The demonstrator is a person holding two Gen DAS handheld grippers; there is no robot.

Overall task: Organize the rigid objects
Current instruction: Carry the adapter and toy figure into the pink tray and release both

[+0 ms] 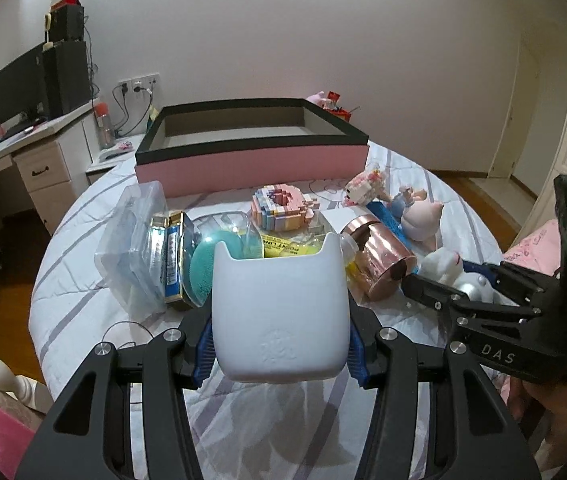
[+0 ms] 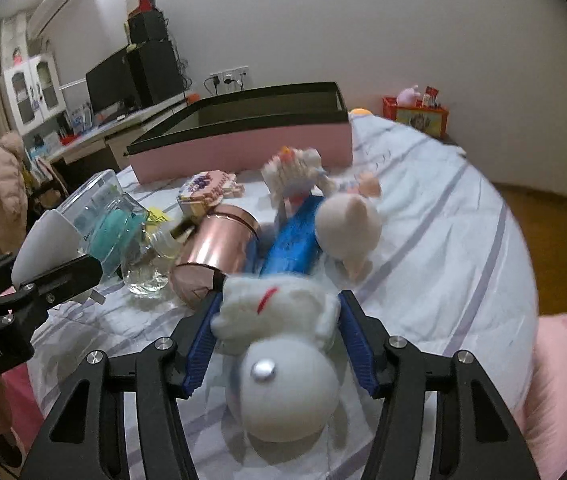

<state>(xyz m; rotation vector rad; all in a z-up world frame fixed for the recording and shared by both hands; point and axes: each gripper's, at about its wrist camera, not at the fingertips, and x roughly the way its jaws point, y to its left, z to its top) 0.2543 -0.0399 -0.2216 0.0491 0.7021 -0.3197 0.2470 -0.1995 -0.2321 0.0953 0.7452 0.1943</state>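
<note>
My left gripper (image 1: 281,340) is shut on a white cat-eared cup (image 1: 281,312) and holds it above the bed. My right gripper (image 2: 279,340) is shut on a white plush toy (image 2: 279,344); it also shows in the left wrist view (image 1: 449,270). A pink box with a black rim (image 1: 251,160) stands open at the far side of the bed; it also shows in the right wrist view (image 2: 243,140). A rose-gold canister (image 1: 383,260), a brick model (image 1: 279,208), a teal sponge (image 1: 207,268), a clear case (image 1: 135,240) and a pink pig figure (image 1: 423,220) lie between.
The objects lie on a striped white bedspread (image 1: 83,264). A desk with a monitor (image 1: 19,92) stands at the left. A blue box (image 2: 295,240) and a glass jar (image 2: 147,256) lie by the canister. A red box (image 2: 415,114) sits at the far right.
</note>
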